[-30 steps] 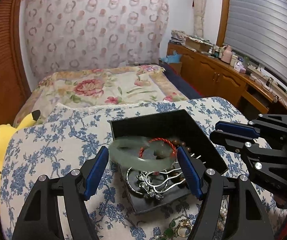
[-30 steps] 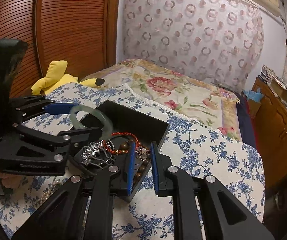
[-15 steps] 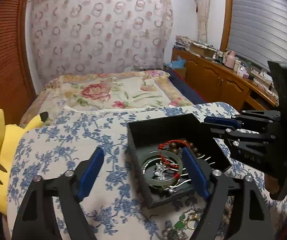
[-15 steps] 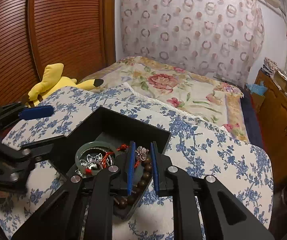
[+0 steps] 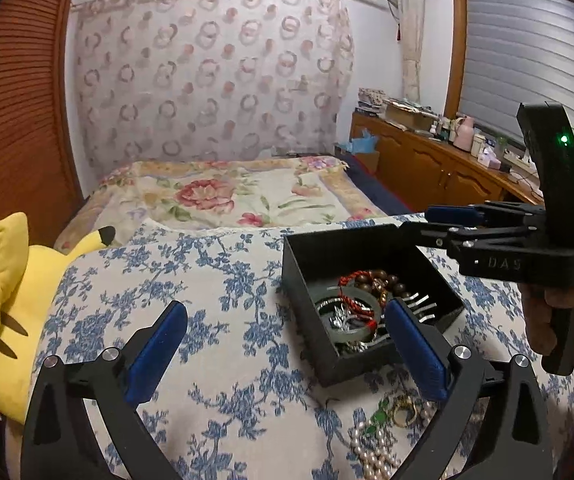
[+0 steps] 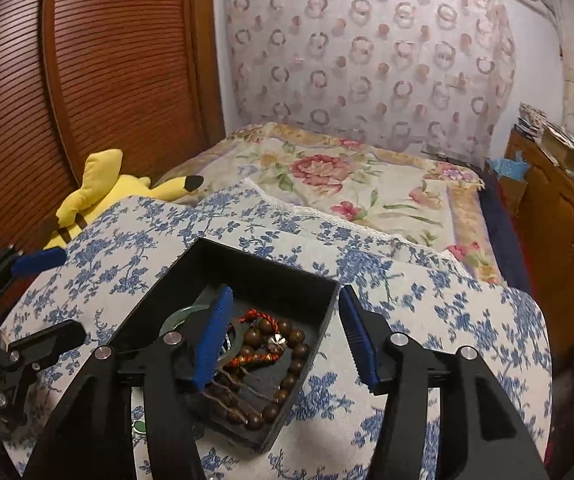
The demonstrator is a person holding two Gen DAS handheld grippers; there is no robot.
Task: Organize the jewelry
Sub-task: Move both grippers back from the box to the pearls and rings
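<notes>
Both tongs, left (image 5: pixel 283 354) and right (image 6: pixel 287 338), just opened wide and hold nothing, bangle (image 5: pixel 347 312) and beads (image 6: pixel 283 356) now dropped in the box (image 5: pixel 351 240), pearls (image 5: pixel 375 446) waiting on the cloth (image 5: pixel 207 288).
</notes>
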